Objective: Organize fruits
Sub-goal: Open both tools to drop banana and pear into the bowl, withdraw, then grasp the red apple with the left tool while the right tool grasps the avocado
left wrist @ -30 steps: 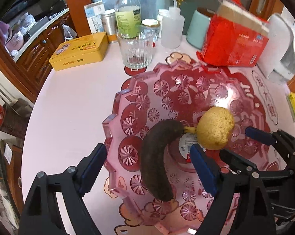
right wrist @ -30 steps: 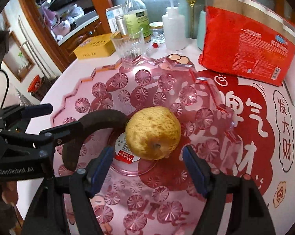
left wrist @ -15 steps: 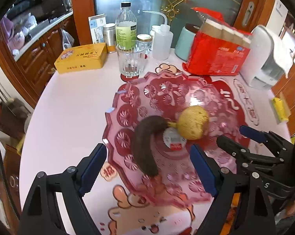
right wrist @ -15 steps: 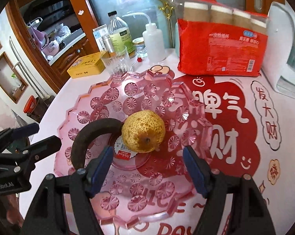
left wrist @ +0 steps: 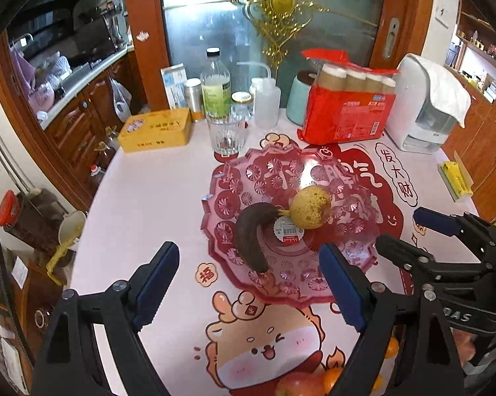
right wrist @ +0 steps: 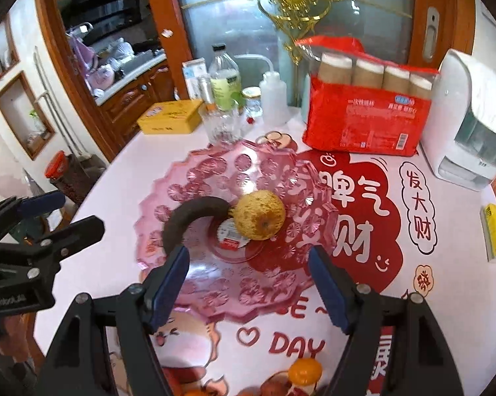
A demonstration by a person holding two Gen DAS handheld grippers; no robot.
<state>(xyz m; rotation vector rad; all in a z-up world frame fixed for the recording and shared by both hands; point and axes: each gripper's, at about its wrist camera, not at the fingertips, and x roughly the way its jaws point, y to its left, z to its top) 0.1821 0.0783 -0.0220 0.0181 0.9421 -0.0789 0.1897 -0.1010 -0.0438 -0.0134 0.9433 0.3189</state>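
A pink cut-glass plate [left wrist: 234, 178] [right wrist: 195, 171] sits mid-table. In it lie a blackened banana [left wrist: 249, 236] [right wrist: 185, 217] and a yellow pear [left wrist: 310, 208] [right wrist: 259, 214], touching at the banana's stem. My left gripper [left wrist: 249, 285] is open and empty, above the plate's near edge. My right gripper [right wrist: 248, 283] is open and empty, also short of the plate; it shows in the left wrist view [left wrist: 409, 234]. An apple [left wrist: 297, 386] and oranges [right wrist: 304, 371] lie at the table's near edge, partly hidden by the fingers.
At the back stand a drinking glass [left wrist: 227, 135], a bottle [left wrist: 215, 89], a squeeze bottle [left wrist: 267, 100], a yellow tin [left wrist: 157, 130], a red pack of paper cups [left wrist: 350, 112] and a white appliance [left wrist: 426, 105]. A yellow box [left wrist: 455, 181] lies at the right edge.
Both grippers have pulled back and up from the plate, still open. The banana and pear stay in the plate. Fruit at the table's near edge has come into view.
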